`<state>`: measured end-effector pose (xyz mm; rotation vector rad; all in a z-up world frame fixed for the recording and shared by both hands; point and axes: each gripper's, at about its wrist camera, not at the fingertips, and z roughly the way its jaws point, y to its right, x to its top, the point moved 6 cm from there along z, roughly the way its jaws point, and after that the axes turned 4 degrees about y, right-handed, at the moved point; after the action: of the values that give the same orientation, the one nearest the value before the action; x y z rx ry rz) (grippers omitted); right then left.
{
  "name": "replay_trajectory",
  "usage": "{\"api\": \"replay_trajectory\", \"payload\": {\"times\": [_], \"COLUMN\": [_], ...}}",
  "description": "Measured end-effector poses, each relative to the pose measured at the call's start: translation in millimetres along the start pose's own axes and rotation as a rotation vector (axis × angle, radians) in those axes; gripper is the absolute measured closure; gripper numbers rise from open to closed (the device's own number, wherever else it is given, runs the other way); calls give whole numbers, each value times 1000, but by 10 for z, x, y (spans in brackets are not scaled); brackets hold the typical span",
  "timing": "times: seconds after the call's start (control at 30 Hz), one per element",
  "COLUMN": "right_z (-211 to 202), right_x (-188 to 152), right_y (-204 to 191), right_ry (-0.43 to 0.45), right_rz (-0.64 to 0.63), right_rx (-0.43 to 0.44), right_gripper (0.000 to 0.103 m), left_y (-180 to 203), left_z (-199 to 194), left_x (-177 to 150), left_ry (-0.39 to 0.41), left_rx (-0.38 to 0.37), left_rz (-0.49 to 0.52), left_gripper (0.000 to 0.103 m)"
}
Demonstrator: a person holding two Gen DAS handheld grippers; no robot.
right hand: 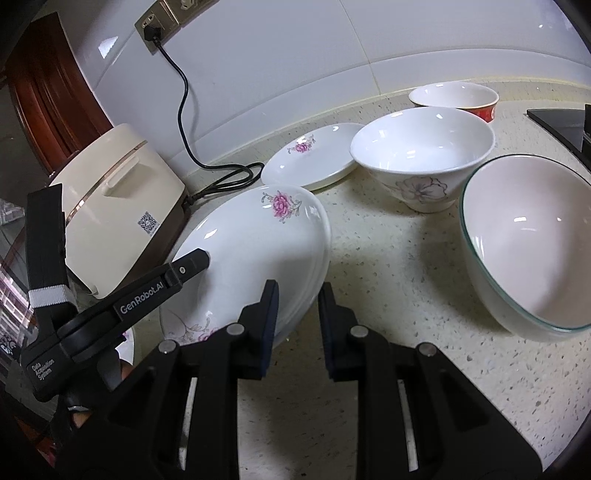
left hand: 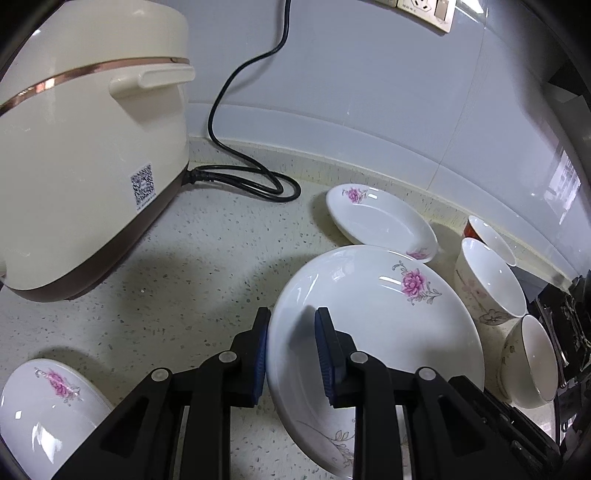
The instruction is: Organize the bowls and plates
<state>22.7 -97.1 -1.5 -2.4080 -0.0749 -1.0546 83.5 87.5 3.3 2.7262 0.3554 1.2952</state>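
My left gripper has its jaws around the near rim of a large white plate with a pink flower, which tilts above another plate. In the right wrist view the same tilted plate is held by the left gripper. My right gripper stands open just beside the plate's right edge and holds nothing. A small flowered plate lies behind. Three bowls stand right: a flowered bowl, a green-rimmed bowl and a red bowl.
A cream rice cooker stands at the left with its black cord running to a wall socket. Another flowered plate lies near left. A black stove edge is at the far right.
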Motion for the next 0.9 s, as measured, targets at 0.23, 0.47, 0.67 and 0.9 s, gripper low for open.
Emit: {"api": "replay_trajectory", "payload": {"times": [0.23,0.47,0.67,0.9], "right_z": [-40,-74,-97,-101], "right_x": [3,-5,-21,-42], "right_y": [-59,-136,-211,-297], "right_ry": [19,34,40,38], "right_rz": [-23,-52,-75,-72], "right_rx": [37,79,112,176], "right_gripper": [78,78,78,78], "left_y": [-40,-138,-164,-229], "left_z": [-185,-347,-500,-761], "left_x": [12,38,39,-64], "left_ry": [61,109,154,215], "left_rx": [12,-2,26,77], "left_rz": [10,-34,-32,-26], "left_gripper": [78,78,78,78]}}
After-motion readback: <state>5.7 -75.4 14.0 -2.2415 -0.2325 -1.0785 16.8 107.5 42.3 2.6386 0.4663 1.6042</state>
